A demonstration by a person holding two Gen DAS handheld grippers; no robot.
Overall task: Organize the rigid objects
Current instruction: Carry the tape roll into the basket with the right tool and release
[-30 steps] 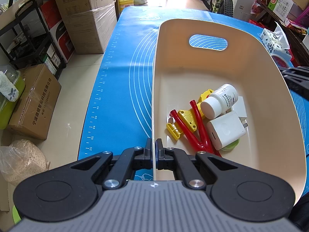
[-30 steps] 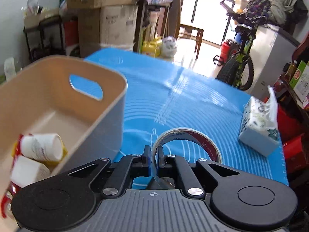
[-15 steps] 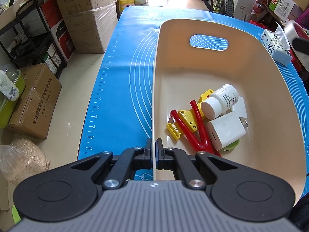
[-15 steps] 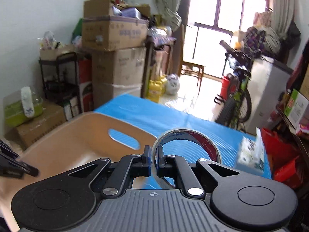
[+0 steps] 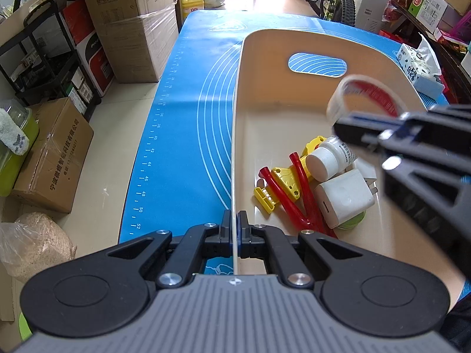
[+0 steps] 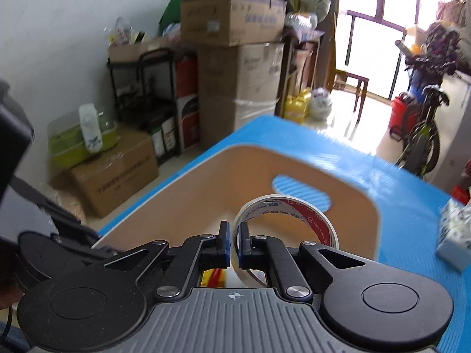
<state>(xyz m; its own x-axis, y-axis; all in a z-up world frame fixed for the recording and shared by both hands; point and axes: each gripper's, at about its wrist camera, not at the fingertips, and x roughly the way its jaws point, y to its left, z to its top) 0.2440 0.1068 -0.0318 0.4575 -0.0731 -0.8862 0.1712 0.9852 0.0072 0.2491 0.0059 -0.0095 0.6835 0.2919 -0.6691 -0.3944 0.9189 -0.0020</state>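
Above the beige bin (image 5: 294, 44), your right gripper (image 6: 233, 245) holds the tape roll (image 6: 306, 214), fingers pinched on its band. Your left gripper (image 5: 234, 226) fingers clamp the bin's near-left wall; bottle (image 5: 326, 158) and charger (image 5: 344, 197) lie inside.

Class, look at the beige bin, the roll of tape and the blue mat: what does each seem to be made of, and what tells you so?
Beige bin: probably moulded plastic, matte; thin even wall with a clean cut-out handle.
Roll of tape: clear glossy film, likely plastic, on a red printed core; the bin shows through its edge.
Blue mat: looks like flexible silicone or vinyl, with a slight sheen; it lies flat with printed rulings and rings.
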